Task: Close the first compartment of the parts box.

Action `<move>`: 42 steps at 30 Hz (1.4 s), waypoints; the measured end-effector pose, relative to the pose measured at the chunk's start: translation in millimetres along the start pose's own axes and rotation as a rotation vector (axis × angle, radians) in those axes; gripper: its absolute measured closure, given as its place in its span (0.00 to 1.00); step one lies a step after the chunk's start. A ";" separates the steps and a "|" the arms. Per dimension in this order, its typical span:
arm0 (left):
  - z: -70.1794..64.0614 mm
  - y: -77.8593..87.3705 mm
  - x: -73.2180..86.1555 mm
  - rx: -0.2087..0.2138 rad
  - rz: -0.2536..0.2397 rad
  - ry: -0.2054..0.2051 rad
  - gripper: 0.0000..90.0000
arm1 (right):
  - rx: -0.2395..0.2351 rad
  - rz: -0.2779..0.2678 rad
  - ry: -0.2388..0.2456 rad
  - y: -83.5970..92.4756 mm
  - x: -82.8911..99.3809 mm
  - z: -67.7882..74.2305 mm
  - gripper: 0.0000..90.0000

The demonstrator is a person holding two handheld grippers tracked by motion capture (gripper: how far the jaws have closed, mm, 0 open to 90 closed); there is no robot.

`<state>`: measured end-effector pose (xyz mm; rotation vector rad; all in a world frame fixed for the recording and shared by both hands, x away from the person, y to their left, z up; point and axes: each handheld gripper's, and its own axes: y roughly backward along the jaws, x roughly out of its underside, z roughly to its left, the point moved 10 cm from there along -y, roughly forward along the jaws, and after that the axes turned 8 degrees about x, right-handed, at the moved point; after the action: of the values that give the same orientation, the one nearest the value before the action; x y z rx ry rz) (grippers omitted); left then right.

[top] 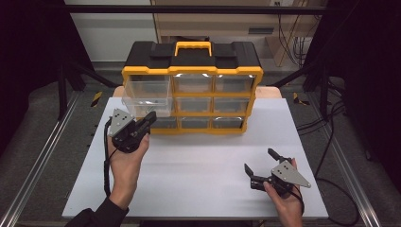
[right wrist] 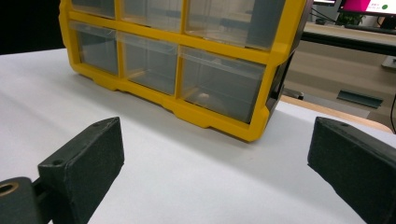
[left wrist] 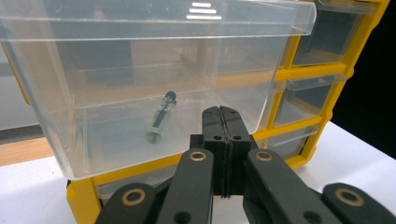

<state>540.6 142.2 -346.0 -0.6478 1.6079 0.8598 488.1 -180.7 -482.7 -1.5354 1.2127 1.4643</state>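
Nearest the high camera, right gripper [top: 259,166] rests low on the white tabletop [top: 203,165], jaws spread wide, nothing between them; well apart from the cabinet.

Left gripper [top: 150,118], farther in, jaws pressed together on nothing, tips just at the front wall of the clear plastic drawer [top: 147,97]. Touching or only just beside: cannot tell.

That drawer, top-left of the yellow-and-black nine-drawer organiser cabinet [top: 191,87], stands pulled out toward the person. Inside it, on the floor, lies a small clear cylindrical piece with a dark cap [left wrist: 161,119], seen through the wall from the left gripper view.

Other eight drawers sit flush in their slots.

Judgement: the piece looks already deposited; what seems left is pushing the open drawer home, and the closed left jaws are placed for that push. Right hand appears idle.
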 end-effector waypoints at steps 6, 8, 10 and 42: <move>-2.0 -5.1 -3.8 0.002 -0.003 0.001 1.00 | -0.002 0.001 -0.003 -0.2 0.4 -0.1 0.04; -2.3 -5.5 -4.5 0.003 -0.002 0.002 1.00 | -0.004 0.004 0.000 -0.3 0.7 1.2 0.04; -1.6 -4.3 -5.6 -0.001 -0.003 -0.005 1.00 | -0.004 0.005 0.001 -0.1 0.9 1.1 0.04; 12.6 -3.9 -15.7 -0.037 0.012 -0.028 1.00 | -0.001 0.004 -0.010 0.0 0.7 -1.3 0.03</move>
<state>554.1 149.7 -332.5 -0.6501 1.5750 0.9053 488.5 -182.0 -483.3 -1.5252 1.2096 1.4741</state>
